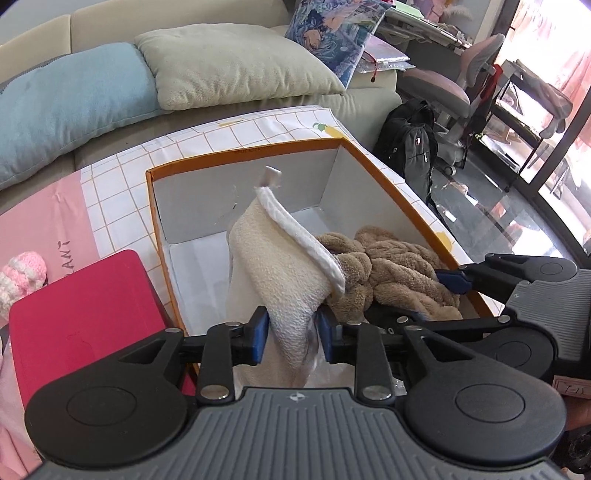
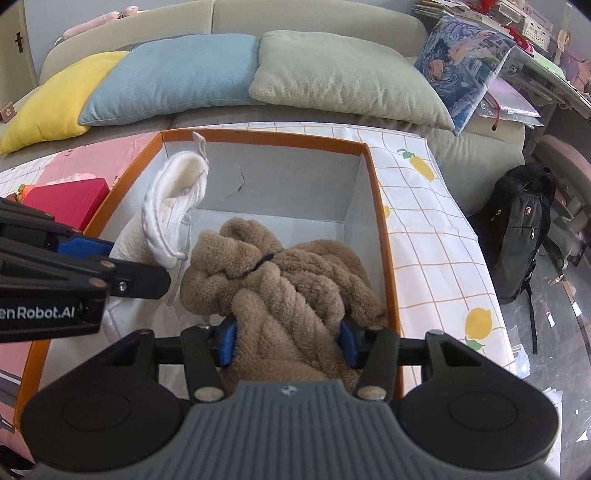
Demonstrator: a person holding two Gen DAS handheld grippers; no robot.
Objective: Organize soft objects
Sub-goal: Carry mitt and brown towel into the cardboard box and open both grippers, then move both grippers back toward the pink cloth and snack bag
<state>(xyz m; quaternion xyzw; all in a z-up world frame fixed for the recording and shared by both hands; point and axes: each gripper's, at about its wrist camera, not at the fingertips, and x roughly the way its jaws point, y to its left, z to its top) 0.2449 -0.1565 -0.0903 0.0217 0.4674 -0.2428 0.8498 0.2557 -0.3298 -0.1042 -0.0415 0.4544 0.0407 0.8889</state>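
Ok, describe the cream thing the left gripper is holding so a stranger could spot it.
Find the orange-rimmed box in front of the sofa. Above its left half, the left gripper pinches a cream fleece item with a ribbed white cuff, unlike the brown plush bundle beside it.

A long sofa [image 2: 229, 14] sits ahead of the grippers, with yellow [image 2: 48, 107], blue [image 2: 166, 74] and green [image 2: 343, 77] pillows. To the right, a shiny floor [image 1: 491, 221] and bright windows [image 1: 546, 92].
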